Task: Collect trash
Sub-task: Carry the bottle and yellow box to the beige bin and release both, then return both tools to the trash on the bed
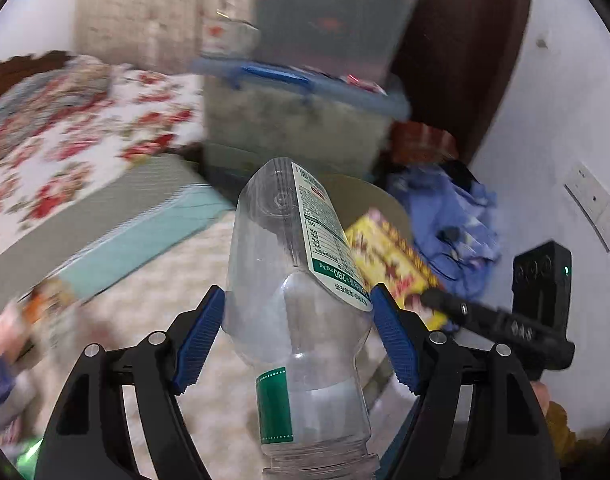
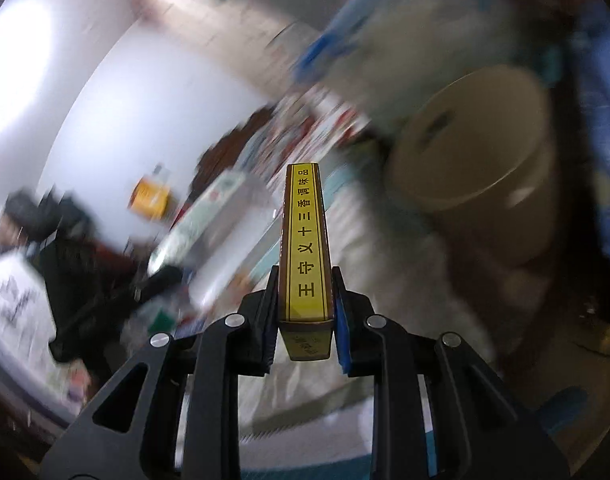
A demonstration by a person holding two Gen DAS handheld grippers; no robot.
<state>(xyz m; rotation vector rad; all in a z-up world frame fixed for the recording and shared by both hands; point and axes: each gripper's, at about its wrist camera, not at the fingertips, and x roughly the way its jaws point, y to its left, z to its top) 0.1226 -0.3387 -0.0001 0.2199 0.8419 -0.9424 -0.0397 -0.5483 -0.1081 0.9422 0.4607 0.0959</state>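
Observation:
My left gripper [image 1: 297,316] is shut on a clear empty plastic bottle [image 1: 293,280] with a white and green label, its base pointing away from me. Beyond it stands a beige round bin [image 1: 369,196]. My right gripper [image 2: 305,300] is shut on a flat yellow seasoning box [image 2: 305,248], seen edge on; the same box [image 1: 389,260] shows in the left wrist view, held over the bin's rim by the right gripper's black body [image 1: 505,320]. In the right wrist view the bin [image 2: 477,160] is to the upper right, blurred, and the bottle [image 2: 197,216] is at left.
A bed with a floral cover [image 1: 65,148] lies at left. Stacked plastic storage boxes [image 1: 305,112] stand behind the bin. Blue cloth [image 1: 453,216] lies right of the bin against a white wall [image 1: 565,120] with sockets. A pale shaggy rug [image 1: 153,304] covers the floor.

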